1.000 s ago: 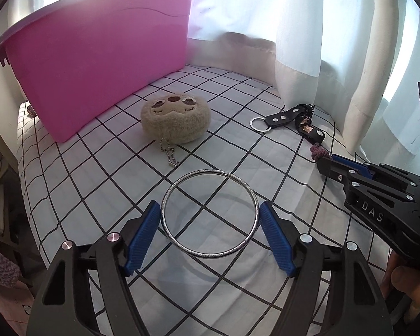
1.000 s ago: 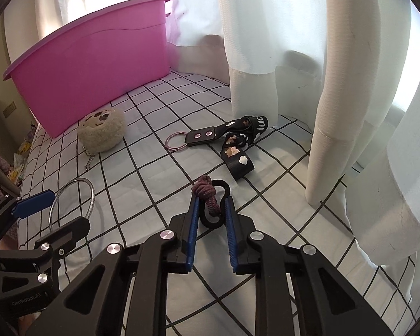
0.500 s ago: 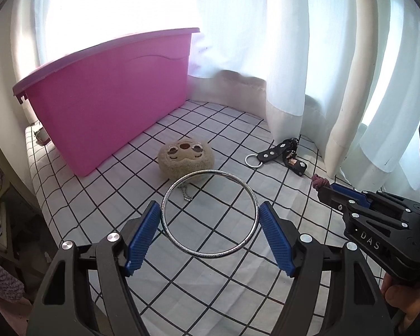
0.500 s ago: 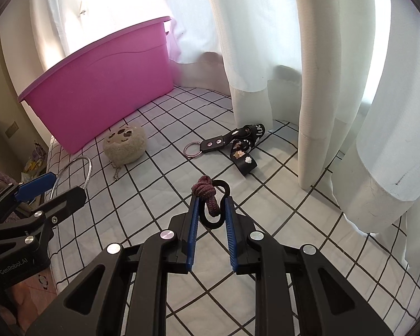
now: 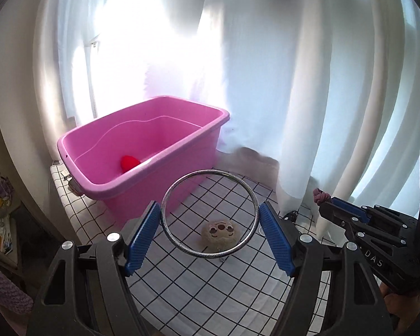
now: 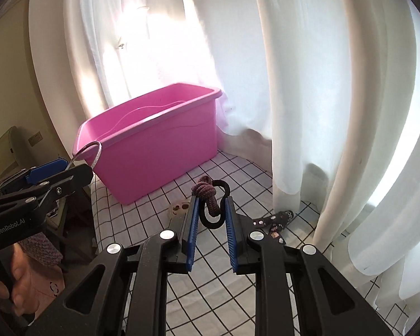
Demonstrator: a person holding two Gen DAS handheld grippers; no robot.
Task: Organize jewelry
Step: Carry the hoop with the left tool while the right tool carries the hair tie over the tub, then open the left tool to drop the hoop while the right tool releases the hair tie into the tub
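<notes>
Left gripper (image 5: 210,224) clamps the silver bangle (image 5: 210,214), center frame, w/ the pink bin (image 5: 165,173) behind, mid-left. Right gripper (image 6: 211,212) squeezes narrow on a black clip w/ purple cord (image 6: 211,201), lower center.

Strong daylight from behind the white curtains (image 5: 266,70), far side of the scene. Window patch above the pink bin (image 5: 154,151) blown out to pure white in both views; a pink cast bleeds into the glare just over the bin's rim. Curtain folds to the right backlit, soft grey shading between pleats. Near things darker: the black gripper bodies read almost as silhouette, little detail. Grid-patterned cloth (image 6: 238,274) evenly lit, only faint shadows. Left edge dim, yellowish wall in shade. Heavy fisheye bend; curtains bow outward, dark vignette in every corner. Far curtain areas smeared and soft; near fingers sharp.
</notes>
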